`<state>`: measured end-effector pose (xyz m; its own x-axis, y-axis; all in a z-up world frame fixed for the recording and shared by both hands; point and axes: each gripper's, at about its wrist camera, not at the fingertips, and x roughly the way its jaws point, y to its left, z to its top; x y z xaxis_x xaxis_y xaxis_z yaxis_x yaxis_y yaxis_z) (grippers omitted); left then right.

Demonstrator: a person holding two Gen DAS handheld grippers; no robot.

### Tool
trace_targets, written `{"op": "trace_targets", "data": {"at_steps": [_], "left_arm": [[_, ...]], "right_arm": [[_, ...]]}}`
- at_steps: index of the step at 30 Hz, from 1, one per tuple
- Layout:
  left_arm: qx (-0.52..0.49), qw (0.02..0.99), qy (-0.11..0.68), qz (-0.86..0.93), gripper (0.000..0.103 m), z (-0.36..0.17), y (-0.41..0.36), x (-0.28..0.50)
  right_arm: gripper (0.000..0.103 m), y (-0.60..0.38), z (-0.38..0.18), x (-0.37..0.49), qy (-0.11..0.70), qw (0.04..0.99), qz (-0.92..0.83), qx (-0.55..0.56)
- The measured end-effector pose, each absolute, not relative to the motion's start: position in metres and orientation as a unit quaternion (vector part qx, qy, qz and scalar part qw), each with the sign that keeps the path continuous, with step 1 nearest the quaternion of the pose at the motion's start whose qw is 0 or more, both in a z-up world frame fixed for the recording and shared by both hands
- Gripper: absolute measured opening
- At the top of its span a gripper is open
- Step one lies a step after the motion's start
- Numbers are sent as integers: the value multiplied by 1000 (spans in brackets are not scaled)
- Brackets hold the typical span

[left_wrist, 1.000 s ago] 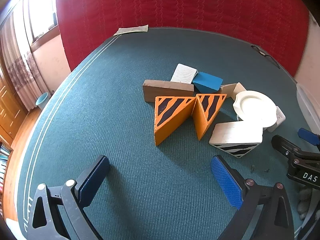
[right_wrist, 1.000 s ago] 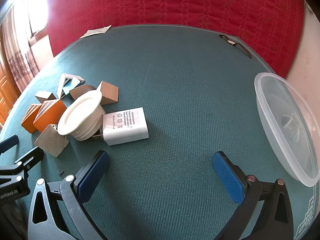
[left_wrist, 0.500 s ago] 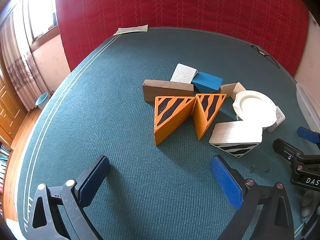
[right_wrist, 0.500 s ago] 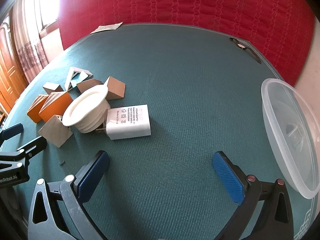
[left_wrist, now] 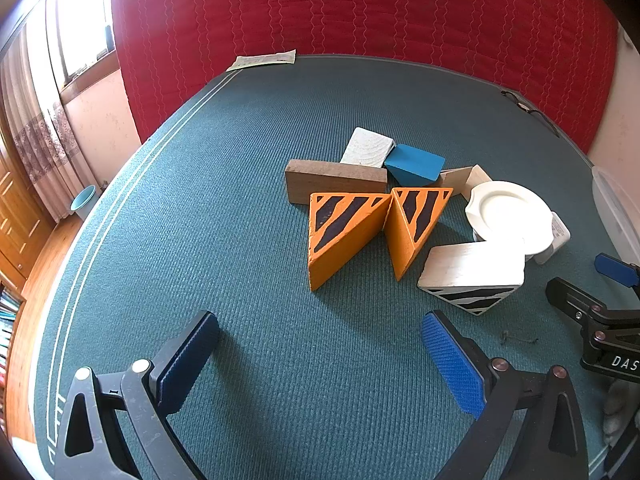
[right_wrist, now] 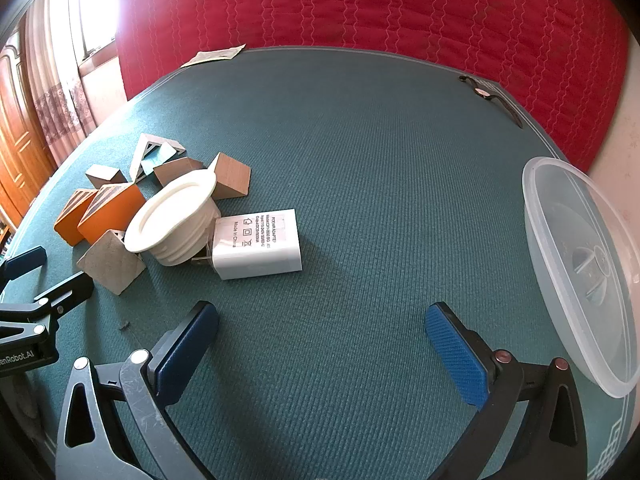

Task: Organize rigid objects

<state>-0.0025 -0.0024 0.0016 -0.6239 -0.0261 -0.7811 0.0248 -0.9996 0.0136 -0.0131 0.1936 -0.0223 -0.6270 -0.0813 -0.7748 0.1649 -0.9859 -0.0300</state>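
Note:
A pile of rigid objects lies on the green table. In the left wrist view I see two orange striped wedges [left_wrist: 344, 232] [left_wrist: 416, 224], a white striped block [left_wrist: 472, 270], a brown block [left_wrist: 336, 180], a blue block [left_wrist: 416, 166] and a white round fitting [left_wrist: 508, 212]. My left gripper [left_wrist: 320, 344] is open and empty, short of the wedges. In the right wrist view the white power adapter [right_wrist: 256, 244] lies against the round fitting [right_wrist: 176, 216]. My right gripper [right_wrist: 322, 332] is open and empty, just short of the adapter.
A clear plastic container [right_wrist: 580, 264] stands at the right table edge. A paper slip [left_wrist: 262, 60] and a dark strap [right_wrist: 490, 98] lie at the far edge. A red quilted wall rises behind the table. The left gripper shows at the left in the right wrist view [right_wrist: 28, 304].
The right gripper has moved forward and turned slightly left, so the adapter and pile now sit nearer its middle. The left gripper has barely moved.

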Motion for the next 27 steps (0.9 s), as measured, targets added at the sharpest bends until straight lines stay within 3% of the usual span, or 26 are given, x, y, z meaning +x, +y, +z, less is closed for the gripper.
{"op": "trace_targets", "data": {"at_steps": [9, 19, 27], "left_arm": [[429, -18, -25, -903, 103, 3, 7, -1], [425, -2, 41, -904, 102, 10, -21, -10], [417, 9, 38, -908, 100, 13, -22, -13]], "right_arm": [[103, 192, -22, -11, 51, 73, -899, 429], [103, 194, -18, -5, 48, 92, -895, 433], [103, 204, -10, 3, 9, 114, -902, 415]]}}
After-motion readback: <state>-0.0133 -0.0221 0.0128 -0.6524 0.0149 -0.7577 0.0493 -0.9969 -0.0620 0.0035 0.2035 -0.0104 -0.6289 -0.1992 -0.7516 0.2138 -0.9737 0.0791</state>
